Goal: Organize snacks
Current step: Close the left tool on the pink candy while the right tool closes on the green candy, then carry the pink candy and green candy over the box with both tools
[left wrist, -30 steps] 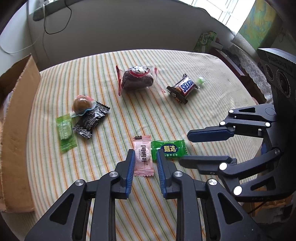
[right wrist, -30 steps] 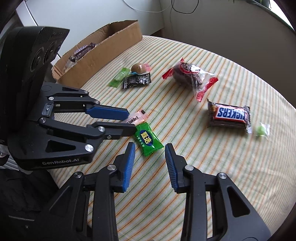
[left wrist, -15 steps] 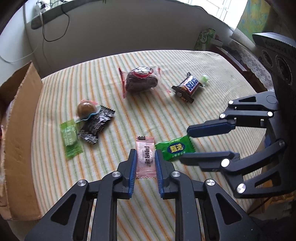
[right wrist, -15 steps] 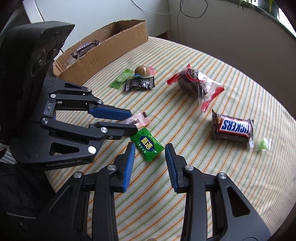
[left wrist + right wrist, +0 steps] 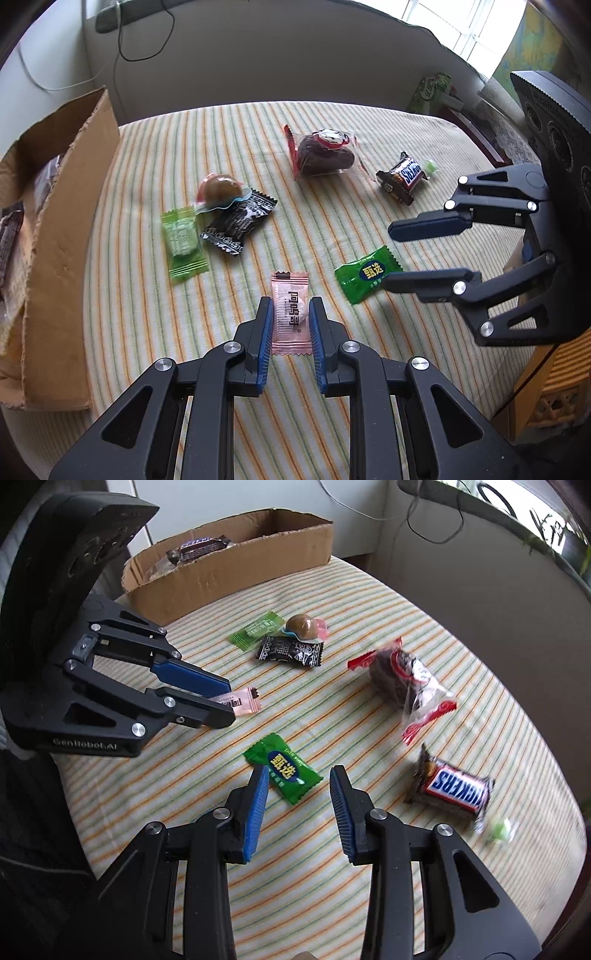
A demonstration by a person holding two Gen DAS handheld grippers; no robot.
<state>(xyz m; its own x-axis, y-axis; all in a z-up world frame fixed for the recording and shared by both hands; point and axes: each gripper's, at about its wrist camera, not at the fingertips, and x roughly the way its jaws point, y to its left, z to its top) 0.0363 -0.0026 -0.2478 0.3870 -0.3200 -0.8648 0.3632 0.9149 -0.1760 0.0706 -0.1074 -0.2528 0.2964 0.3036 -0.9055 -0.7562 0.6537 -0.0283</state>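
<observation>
Seven loose snacks are counted on the striped desk point(image 5: 155, 332): one pink candy point(image 5: 290, 314), one dark green candy point(image 5: 364, 274), one light green candy point(image 5: 183, 245), one black sachet point(image 5: 238, 225), one brown jelly cup point(image 5: 221, 188), one clear bag of dark fruit point(image 5: 323, 155) and one Snickers bar point(image 5: 402, 177), with a small pale green sweet point(image 5: 430, 167) just beside the bar. One cardboard box point(image 5: 62, 236) is seen at 9 o'clock in the left wrist view, with at least one dark bar point(image 5: 197, 546) lying in it. The left gripper point(image 5: 290, 314) is closed on the pink candy, which is pinched between its blue pads near 6 o'clock. The right gripper point(image 5: 299, 794) is held partly open over the dark green candy, which lies on the desk at the tip of its left finger; nothing is gripped by it. The light green candy, black sachet and jelly cup are clustered together, touching, at about 10 o'clock of the pink candy. A black cable point(image 5: 144, 33) is seen hanging on the wall behind the desk.
</observation>
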